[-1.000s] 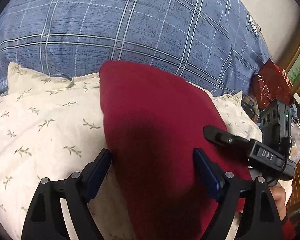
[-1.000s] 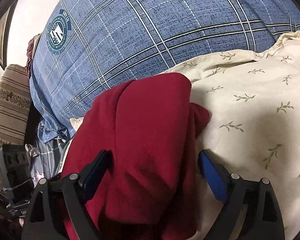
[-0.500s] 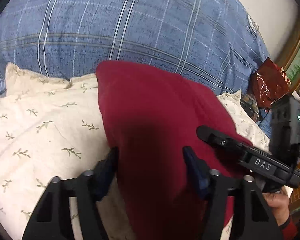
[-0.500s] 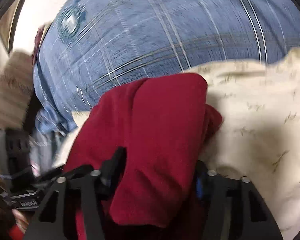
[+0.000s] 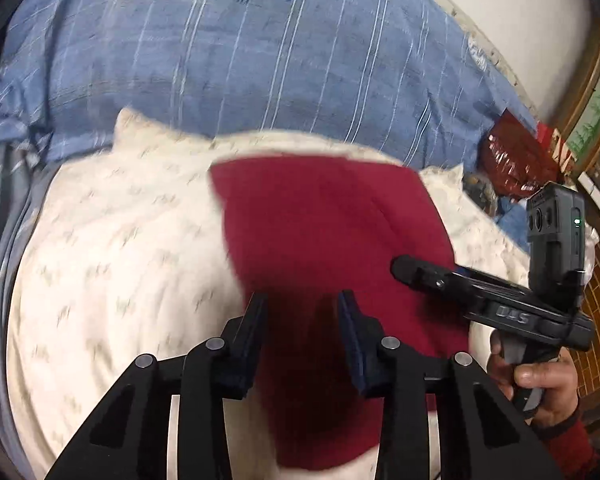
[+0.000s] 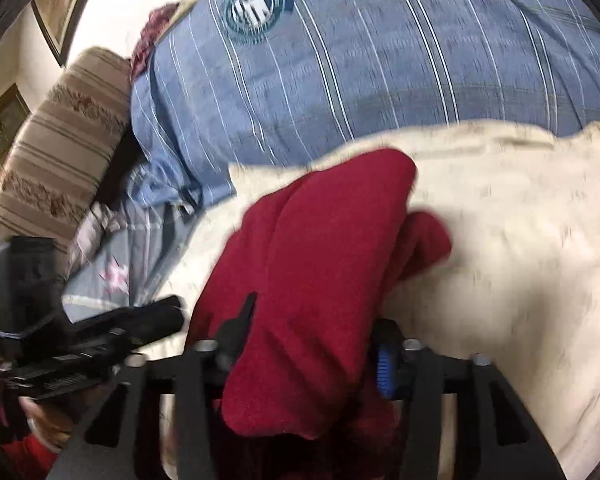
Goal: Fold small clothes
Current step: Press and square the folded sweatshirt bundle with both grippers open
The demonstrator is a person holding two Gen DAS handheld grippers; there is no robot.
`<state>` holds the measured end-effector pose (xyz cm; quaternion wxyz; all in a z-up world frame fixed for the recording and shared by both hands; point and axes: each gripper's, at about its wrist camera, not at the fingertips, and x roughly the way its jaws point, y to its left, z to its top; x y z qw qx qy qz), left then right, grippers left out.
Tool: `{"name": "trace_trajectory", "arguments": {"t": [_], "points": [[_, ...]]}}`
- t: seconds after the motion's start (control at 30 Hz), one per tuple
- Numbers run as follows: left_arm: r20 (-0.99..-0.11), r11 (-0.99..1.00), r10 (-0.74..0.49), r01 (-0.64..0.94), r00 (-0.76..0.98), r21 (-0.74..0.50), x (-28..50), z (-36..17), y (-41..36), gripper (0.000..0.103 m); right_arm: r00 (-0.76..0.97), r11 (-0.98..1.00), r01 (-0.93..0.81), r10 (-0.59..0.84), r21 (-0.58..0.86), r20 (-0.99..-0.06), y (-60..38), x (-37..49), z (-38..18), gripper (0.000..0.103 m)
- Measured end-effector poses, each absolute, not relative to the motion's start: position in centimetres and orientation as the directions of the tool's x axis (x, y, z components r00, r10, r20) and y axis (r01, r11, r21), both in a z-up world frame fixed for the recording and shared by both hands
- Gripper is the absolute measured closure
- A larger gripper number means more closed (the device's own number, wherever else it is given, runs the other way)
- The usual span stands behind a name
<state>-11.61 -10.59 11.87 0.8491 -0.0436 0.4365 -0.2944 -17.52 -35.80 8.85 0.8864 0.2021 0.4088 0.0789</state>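
A dark red garment (image 5: 324, 216), folded into a thick strip, lies over a cream leaf-print pillow (image 5: 120, 248). My left gripper (image 5: 301, 312) has the garment's near end bunched between its blue pads while its jaws are closing. In the right wrist view the same red garment (image 6: 320, 248) drapes over my right gripper (image 6: 312, 340), filling the gap between its fingers; those jaws are opening slightly. The right gripper (image 5: 420, 276) reaches onto the cloth's right edge, held by a hand (image 5: 540, 384). The left gripper (image 6: 152, 320) shows at the left.
A large blue plaid cover (image 5: 260, 60) with a round crest bulges behind the pillow. A striped beige cushion (image 6: 56, 136) stands at the far left. A shiny red bag (image 5: 516, 160) and clutter lie at the right, near a wooden frame.
Both grippers narrowed onto the red garment, then drew back and upward with it. The garment's far edge has come away from the blue cover, and more of the pillow shows.
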Motion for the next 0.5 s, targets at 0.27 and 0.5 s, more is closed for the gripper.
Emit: {"name": "trace_trajectory", "arguments": {"t": [0.27, 0.5], "points": [[-0.731, 0.864, -0.488, 0.382, 0.477, -0.328, -13.0, 11.3, -9.8, 0.053, 0.661, 0.931, 0.185, 0.12, 0.316, -0.741, -37.4, -21.0, 9.8, 0.037], [-0.717, 0.879, -0.451, 0.401, 0.531, -0.257, -13.3, 11.7, -12.6, 0.046, 0.696, 0.967, 0.014, 0.174, 0.256, -0.697, -34.2, -21.5, 12.0, 0.04]]}}
